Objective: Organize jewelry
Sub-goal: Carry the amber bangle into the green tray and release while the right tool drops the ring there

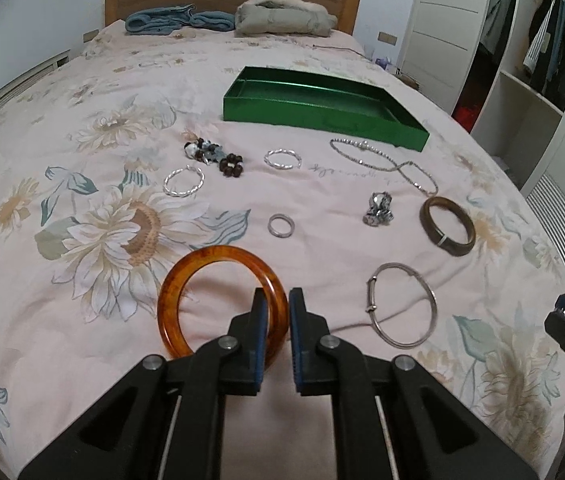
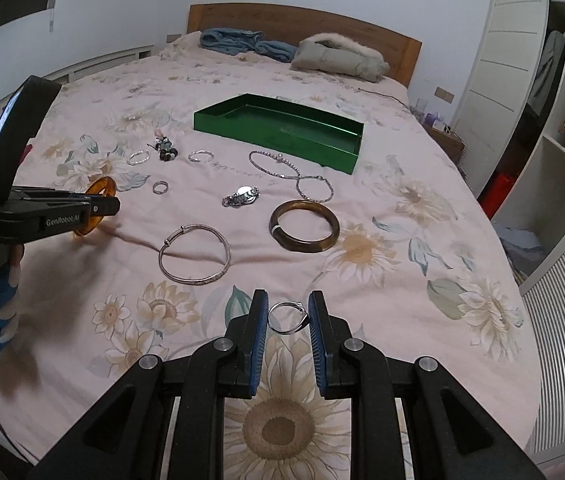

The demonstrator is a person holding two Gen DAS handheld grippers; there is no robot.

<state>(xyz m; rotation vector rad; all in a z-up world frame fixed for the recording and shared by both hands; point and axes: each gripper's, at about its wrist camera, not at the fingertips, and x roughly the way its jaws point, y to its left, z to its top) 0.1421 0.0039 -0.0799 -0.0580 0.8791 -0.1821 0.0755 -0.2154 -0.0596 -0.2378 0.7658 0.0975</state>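
A: The left gripper (image 1: 273,300) is straddling the rim of the amber bangle (image 1: 222,304), one pad inside the hoop and one outside. There is a gap showing at the outer pad, so I would call the fingers narrow but not yet clamped on it. In the right wrist view the bangle looks tilted, with its far edge up off the bed (image 1: 322,80).

B: And the right gripper (image 2: 287,314) is sitting around the small silver ring (image 2: 287,317), fingers set just wider than the band. I cannot tell if the pads are touching it.

A: For a clean pick, I am thinking each gripper should be closing square across its band, slowly, since the quilt is soft and a hard hoop could be skating sideways under pressure. The ring is the riskier one, being thin and low.

B: Agreed. The green tray (image 1: 322,114) is lying well beyond everything, toward the headboard, and nothing is showing inside it.

A: So the brown bangle (image 1: 447,226), the thin silver bangle (image 1: 402,304), the watch (image 2: 242,196) and the bead necklace (image 1: 382,162) are all waiting on the bed in front of it.
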